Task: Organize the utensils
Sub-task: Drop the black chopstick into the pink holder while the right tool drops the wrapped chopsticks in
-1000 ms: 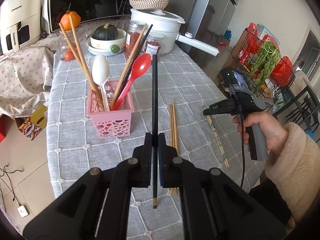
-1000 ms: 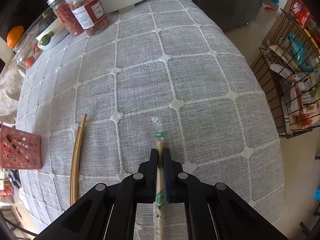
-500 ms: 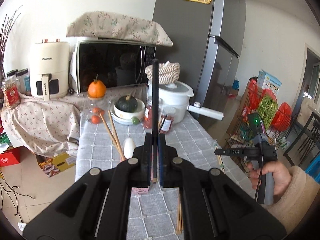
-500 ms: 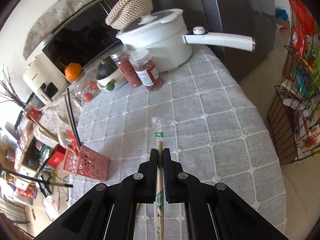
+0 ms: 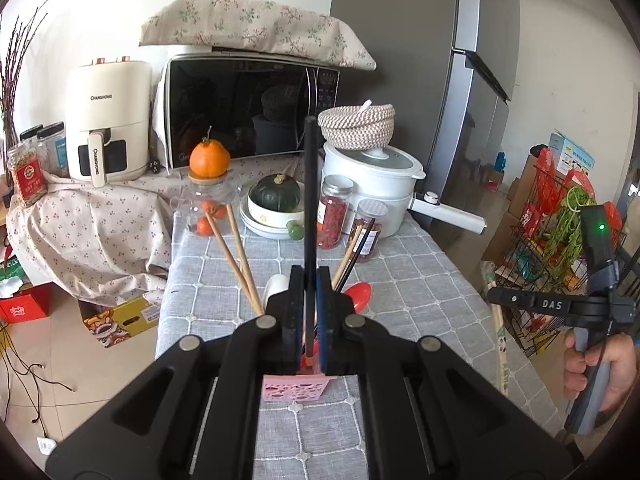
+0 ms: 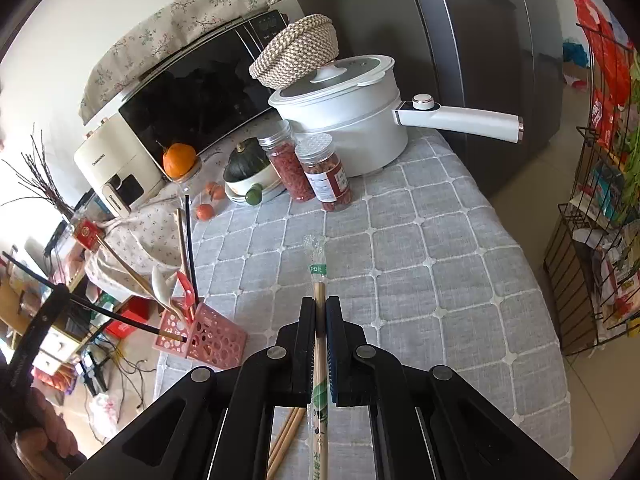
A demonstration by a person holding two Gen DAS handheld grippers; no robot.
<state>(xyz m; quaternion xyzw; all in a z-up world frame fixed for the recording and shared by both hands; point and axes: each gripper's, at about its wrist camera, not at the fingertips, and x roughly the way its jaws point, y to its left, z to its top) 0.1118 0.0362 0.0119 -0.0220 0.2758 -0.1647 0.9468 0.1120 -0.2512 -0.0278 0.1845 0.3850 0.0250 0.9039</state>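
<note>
My left gripper [image 5: 310,280] is shut on a black chopstick [image 5: 310,184], held upright with its lower tip at the pink utensil basket [image 5: 294,392]. The right wrist view shows that chopstick [image 6: 120,316] slanting into the basket [image 6: 212,340]. The basket holds wooden chopsticks [image 5: 236,256], a white spoon [image 6: 162,286] and a red spoon [image 5: 358,294]. My right gripper [image 6: 319,308] is shut on wrapped disposable chopsticks [image 6: 318,280], held above the grey checked tablecloth [image 6: 420,264]. A loose wooden pair [image 6: 284,436] lies on the cloth under it.
At the back of the table stand a white pot [image 5: 372,184] with a long handle, two red-filled jars [image 6: 316,168], a bowl with a squash [image 5: 278,200] and an orange [image 5: 209,159]. A microwave [image 5: 248,108] and fridge [image 5: 420,80] stand behind. A wire rack [image 6: 600,200] stands right.
My left gripper swung the black chopstick from flat over the table to upright and brought its tip to the basket. My right gripper lifted the wrapped chopsticks off the cloth.
</note>
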